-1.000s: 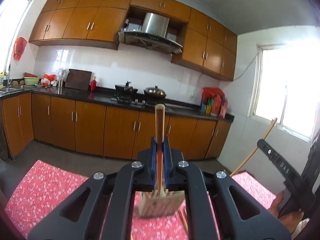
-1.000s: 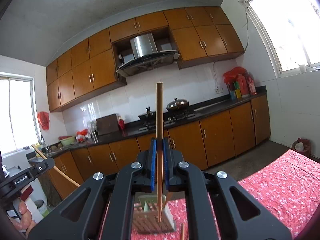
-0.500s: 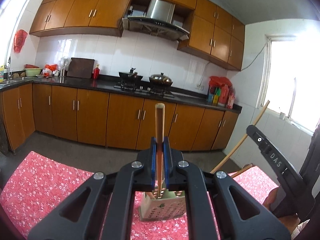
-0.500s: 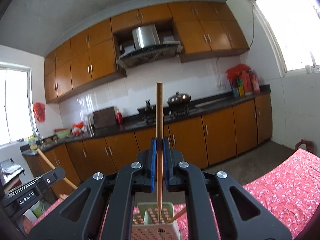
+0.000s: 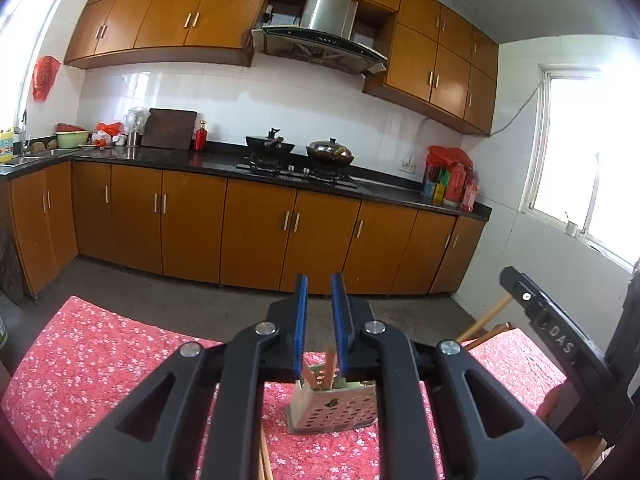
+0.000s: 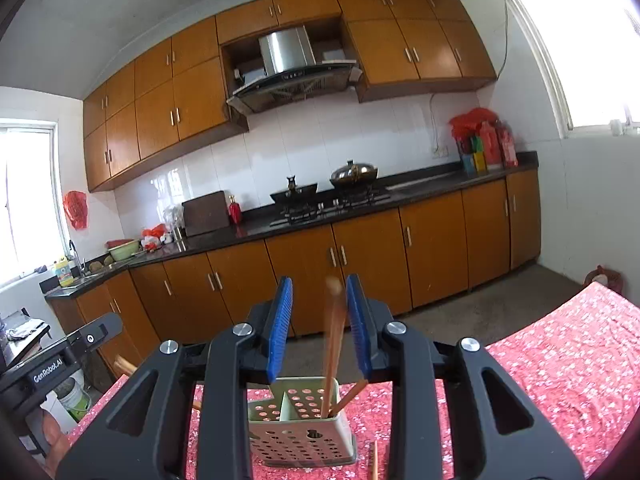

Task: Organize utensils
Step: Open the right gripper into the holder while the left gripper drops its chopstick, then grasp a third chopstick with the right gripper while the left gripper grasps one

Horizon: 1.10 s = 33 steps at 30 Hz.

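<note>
A perforated pale-green utensil holder (image 5: 334, 408) (image 6: 300, 420) stands on the red floral tablecloth (image 5: 88, 364) (image 6: 560, 360). My left gripper (image 5: 320, 320) is open and empty above it; chopstick tops (image 5: 330, 362) stick out of the holder below its jaws. My right gripper (image 6: 320, 320) is open; a blurred wooden chopstick (image 6: 334, 344) stands between its jaws, its lower end in the holder's right compartment beside another chopstick (image 6: 354, 394). The right gripper's body shows at the right edge of the left wrist view (image 5: 560, 344).
Loose chopsticks lie on the cloth in front of the holder (image 5: 264, 460) (image 6: 375, 460). Beyond the table are a grey floor, brown kitchen cabinets (image 5: 260, 232) and a black counter with a stove and pots (image 6: 328, 196). A wooden chair edge (image 5: 488, 332) stands at the right.
Both grippers have opened. The left one's chopstick has dropped into the holder. The right one's chopstick has been let go and is sliding down into the holder.
</note>
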Motion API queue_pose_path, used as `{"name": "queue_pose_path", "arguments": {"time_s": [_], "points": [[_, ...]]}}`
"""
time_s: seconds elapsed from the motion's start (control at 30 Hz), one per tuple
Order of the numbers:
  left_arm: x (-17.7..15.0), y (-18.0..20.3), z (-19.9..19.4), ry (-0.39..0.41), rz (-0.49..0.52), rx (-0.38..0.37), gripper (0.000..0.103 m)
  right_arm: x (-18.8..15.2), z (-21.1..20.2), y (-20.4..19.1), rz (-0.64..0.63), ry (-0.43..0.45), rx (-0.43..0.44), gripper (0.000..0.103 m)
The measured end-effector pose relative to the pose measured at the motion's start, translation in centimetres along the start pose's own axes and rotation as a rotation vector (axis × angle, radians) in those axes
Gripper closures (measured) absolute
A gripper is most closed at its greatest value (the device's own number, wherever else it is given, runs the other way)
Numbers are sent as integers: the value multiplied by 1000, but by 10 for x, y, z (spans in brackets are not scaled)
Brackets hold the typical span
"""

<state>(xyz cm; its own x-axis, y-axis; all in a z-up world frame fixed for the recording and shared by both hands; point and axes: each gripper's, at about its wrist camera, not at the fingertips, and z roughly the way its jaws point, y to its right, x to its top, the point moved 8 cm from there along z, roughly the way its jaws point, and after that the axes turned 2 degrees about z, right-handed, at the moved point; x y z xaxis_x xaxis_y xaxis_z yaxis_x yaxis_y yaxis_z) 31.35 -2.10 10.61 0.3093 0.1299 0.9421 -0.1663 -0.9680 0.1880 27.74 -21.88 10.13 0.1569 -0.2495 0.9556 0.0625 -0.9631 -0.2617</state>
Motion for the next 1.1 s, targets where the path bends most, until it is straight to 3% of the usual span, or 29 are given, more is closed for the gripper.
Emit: {"name": "queue_pose_path", "arguments": {"time_s": [0.17,0.3,0.5,0.63,0.73,0.83,1.0,1.1], "points": [[-1,-13,-29,10,8,34,85,3,-30,6,-28,14,-18,73],[-20,-33,-49,-16,25,74,85,-16,-48,29,-26,-40,-59,73],[-89,-75,-56,-146,38,161,84,-99,-44,69,-3,-293,-111,73],[-141,-96,-50,-262,17,194,84,-163,-36,75,4,-477,-98,74],[-172,-103,-47,-333,-10,189,84,-209,-32,76,11,-606,-79,80],[-193,-102,-45,-382,-28,169,84,-235,-31,73,15,-675,-75,84],[-217,-93,-41,-441,-41,127,84,-251,-27,75,-8,-719,-89,84],[-227,-86,-39,-468,-48,91,84,-258,-24,76,-34,-734,-106,92]]}}
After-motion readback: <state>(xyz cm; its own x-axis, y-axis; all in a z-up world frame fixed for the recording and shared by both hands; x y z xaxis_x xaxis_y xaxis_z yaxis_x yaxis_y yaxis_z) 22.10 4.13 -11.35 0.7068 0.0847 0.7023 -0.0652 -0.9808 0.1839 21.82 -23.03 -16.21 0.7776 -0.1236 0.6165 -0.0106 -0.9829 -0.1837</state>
